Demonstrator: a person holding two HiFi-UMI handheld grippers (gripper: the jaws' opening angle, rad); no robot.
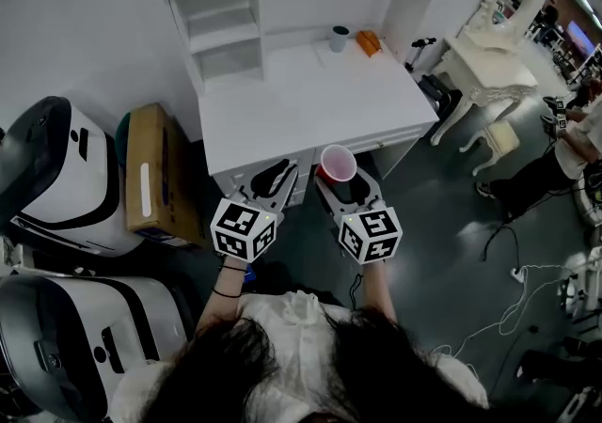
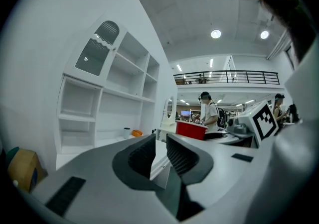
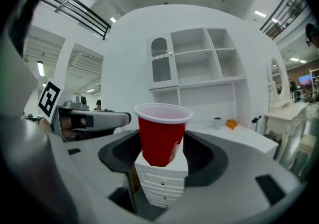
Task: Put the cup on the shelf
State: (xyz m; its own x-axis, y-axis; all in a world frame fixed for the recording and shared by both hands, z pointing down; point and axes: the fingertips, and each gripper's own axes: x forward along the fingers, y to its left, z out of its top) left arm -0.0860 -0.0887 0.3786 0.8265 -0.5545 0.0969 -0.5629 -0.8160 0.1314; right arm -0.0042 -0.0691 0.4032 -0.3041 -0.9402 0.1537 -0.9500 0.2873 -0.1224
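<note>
The right gripper [image 1: 343, 186] clamped a red cup [image 1: 338, 164] between its widely spread jaws. The cup stood upright and clear of any surface, with a pale inside and a white rim. It hung at the front edge of the white desk [image 1: 282, 101], a little right of the middle, above the drawer fronts. In the right gripper view the dark pads [image 3: 202, 156] pressed on the lower sides of the cup [image 3: 162, 136].

The left gripper [image 1: 268, 179] hovered just beside it on the left, also at the front edge. Its jaws stood close together with a narrow slit between them and nothing in it.

Each gripper carried a cube with black-and-white square markers [image 1: 244, 228], patterns rather than words.

The shelf unit [image 1: 226, 31] rose from the back edge of the desk. Near the back right corner a small grey cup [image 1: 339, 38] stood beside an orange object [image 1: 369, 42]. A cardboard box [image 1: 150, 172] leaned on the floor off the left edge.
</note>
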